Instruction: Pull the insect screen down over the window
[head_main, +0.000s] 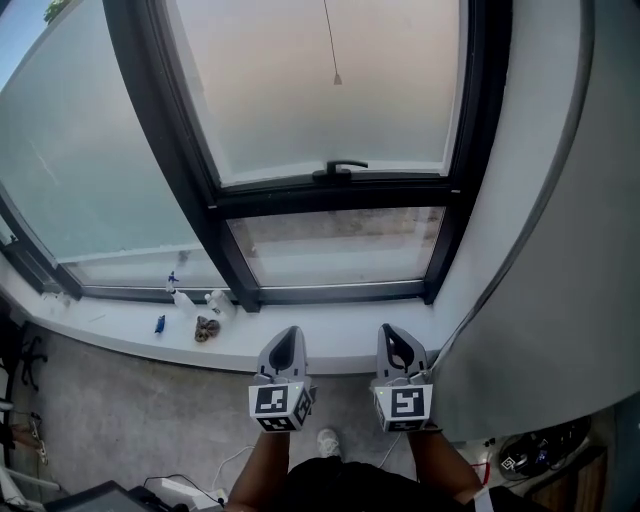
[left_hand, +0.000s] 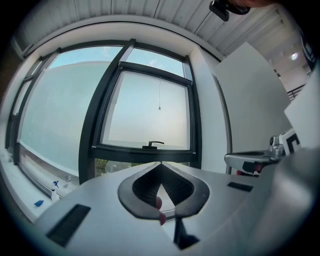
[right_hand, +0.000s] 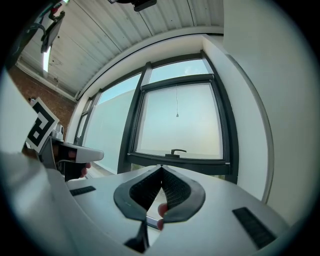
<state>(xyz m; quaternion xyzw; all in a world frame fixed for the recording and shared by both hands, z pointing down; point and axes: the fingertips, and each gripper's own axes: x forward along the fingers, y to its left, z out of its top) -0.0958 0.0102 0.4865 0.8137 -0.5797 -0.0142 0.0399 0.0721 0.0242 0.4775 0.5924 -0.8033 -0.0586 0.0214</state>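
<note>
Approach step. The left hand-held gripper (head_main: 288, 340) and right hand-held gripper (head_main: 393, 338) are fully closed and empty. Next move: raise one, open it and grasp the pull cord (head_main: 336, 76).

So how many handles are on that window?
1: the handle on the frame, straight below the cord. Others could be out of view.

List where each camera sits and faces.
Head view: on the person's head, looking steeply down at the window and sill; shows forearms, left gripper, right gripper.
Left gripper view: on the left gripper, facing the window; shows its shut jaws, right gripper beside.
Right gripper view: on the right gripper, facing the window; shows its shut jaws, left gripper beside.
Shared: all show the window handle and pull cord.
</note>
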